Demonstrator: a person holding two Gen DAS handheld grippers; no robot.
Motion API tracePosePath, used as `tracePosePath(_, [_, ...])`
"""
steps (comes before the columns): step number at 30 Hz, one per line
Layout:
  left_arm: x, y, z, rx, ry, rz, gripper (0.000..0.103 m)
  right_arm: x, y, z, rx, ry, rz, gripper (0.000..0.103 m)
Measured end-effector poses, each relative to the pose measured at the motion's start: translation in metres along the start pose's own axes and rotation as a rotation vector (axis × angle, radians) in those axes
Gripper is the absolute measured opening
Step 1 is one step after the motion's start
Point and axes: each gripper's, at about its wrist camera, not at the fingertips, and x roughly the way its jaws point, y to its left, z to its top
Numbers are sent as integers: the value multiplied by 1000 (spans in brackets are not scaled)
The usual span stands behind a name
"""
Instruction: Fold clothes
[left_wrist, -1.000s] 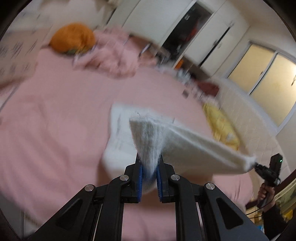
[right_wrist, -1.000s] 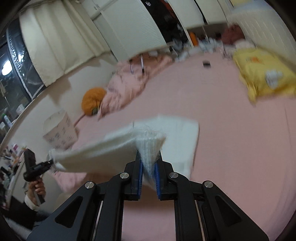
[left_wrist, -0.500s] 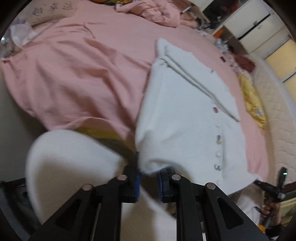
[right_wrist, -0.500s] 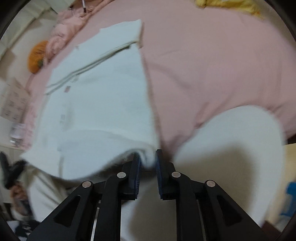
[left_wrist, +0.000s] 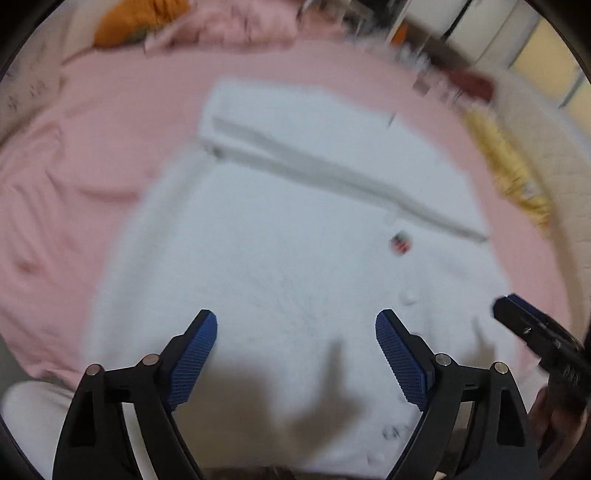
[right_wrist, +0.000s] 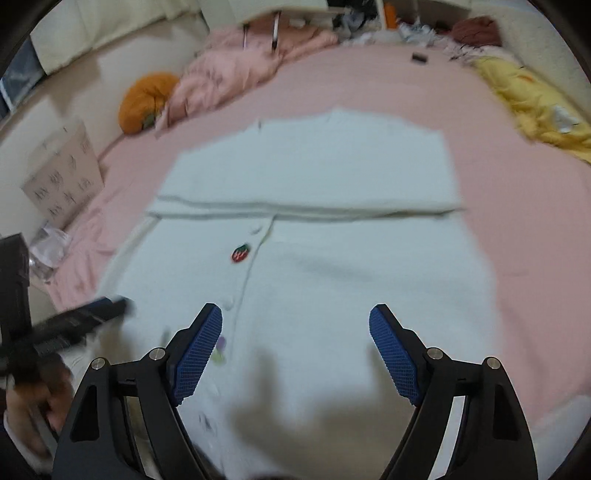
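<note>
Both tools hover above the near hem of the white cardigan (right_wrist: 332, 280), which lies flat on the pink bed (right_wrist: 517, 229) directly ahead of and below them. The left tool (left_wrist: 295, 354) has its jaws opening, already wide, with nothing between the blue pads but the knit lying under them; the right tool (right_wrist: 295, 347) is likewise opening and wide, pads clear of the cloth. The two hang side by side over the same hem edge, the left toward the garment's left side and the right toward its right, so neither is plainly nearer.

The cardigan's long axis runs away from the tools, from the hem close by to the far end near the crumpled pink blanket (right_wrist: 236, 70). A crosswise ridge (right_wrist: 303, 210) spans the garment, where what look like folded-in sleeves lie over the body. My judgement is that the next fold will go along the long axis, hem toward the far end, each tool taking a hem corner.

The fabric looks fuzzy, soft and thick. A button placket (right_wrist: 251, 266) runs down the middle, beside a small strawberry patch (right_wrist: 240, 253) and pale buttons.
</note>
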Motion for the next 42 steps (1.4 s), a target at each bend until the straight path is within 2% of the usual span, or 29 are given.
tracePosePath(2, [10,5,-9,14,-13,47,87,23,10,-15,-19,47,-71,82])
tracePosePath(4, [8,8,-22,83,-58,105,86,32,17,-37,-44,56,-128,82])
tracePosePath(7, [-2,11,-26,102,-84,149,86,20,16,-52,-73,79,-143,82])
tracePosePath(10, [-16,17,-25,58,-162,99,86,-10,10,-57,-16,-11,-80,82])
tracePosePath(11, [-19,20,-23,36,-185,82,86,1,9,-60,-31,29,-92,82])
tracePosePath(13, [-9,30,-18,-10,-167,64,96,28,7,-66,-67,139,-124,85])
tracePosePath(14, [-2,36,-15,-34,-150,57,97,28,8,-64,-67,137,-118,88])
tracePosePath(16, [8,41,-11,-63,-127,50,99,22,11,-58,-59,112,-98,88])
tracePosePath(17, [9,37,-12,-57,-128,52,103,15,13,-53,-56,82,-40,88])
tracePosePath(19, [15,26,-15,-50,-130,75,103,0,20,-39,-53,20,78,88])
tracePosePath(21, [18,19,-17,-47,-132,103,103,-14,35,-9,-98,-43,151,88])
tracePosePath(24, [18,16,-19,-47,-131,131,103,-14,57,46,-196,-74,173,88])
tracePosePath(25, [18,15,-19,-45,-130,137,103,-10,65,69,-230,-64,202,88])
tracePosePath(29, [18,18,-21,-94,-143,157,102,46,142,147,-433,54,226,88])
tracePosePath(32, [14,24,-24,-212,-193,125,102,88,179,170,-520,179,249,88])
tracePosePath(35, [11,30,-26,-269,-215,92,102,144,199,190,-448,313,253,88])
tracePosePath(39, [11,34,-26,-294,-226,78,102,180,198,198,-291,332,218,88])
tracePosePath(41, [13,33,-26,-287,-225,89,102,193,194,191,-272,344,196,87])
tracePosePath(42, [13,31,-26,-280,-223,97,102,194,194,188,-302,325,181,86])
